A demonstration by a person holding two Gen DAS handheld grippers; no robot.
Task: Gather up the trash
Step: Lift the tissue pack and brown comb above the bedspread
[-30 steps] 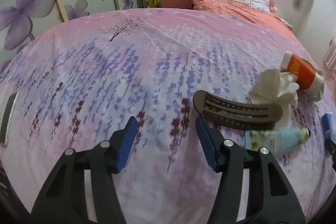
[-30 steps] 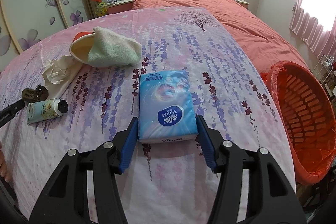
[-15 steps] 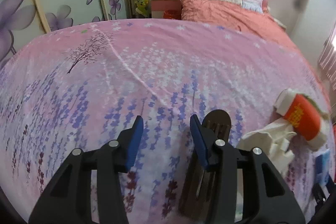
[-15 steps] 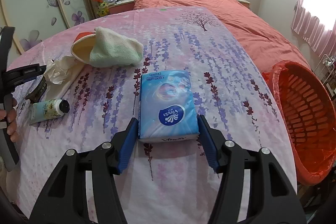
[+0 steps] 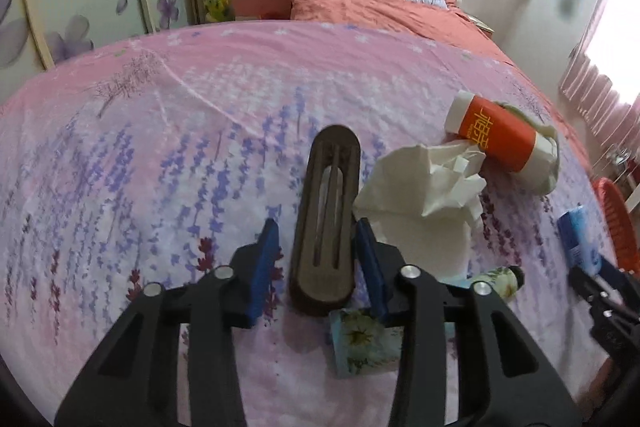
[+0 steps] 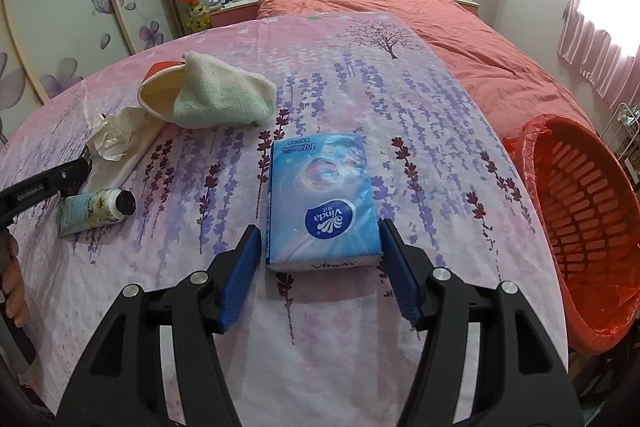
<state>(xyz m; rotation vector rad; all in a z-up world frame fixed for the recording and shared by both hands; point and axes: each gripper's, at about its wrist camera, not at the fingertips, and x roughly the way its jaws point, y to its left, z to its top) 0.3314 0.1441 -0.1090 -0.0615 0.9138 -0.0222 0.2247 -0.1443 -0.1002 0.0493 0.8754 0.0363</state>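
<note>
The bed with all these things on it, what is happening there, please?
A person is collecting trash from the bedspread. The left hand-held gripper straddles a brown hair clip, jaws open. The right hand-held gripper frames a blue tissue pack, also open. An orange basket waits beside the bed.

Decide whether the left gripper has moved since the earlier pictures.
Yes. The left gripper swung right and now straddles the brown hair clip, closer to the crumpled tissue.
</note>
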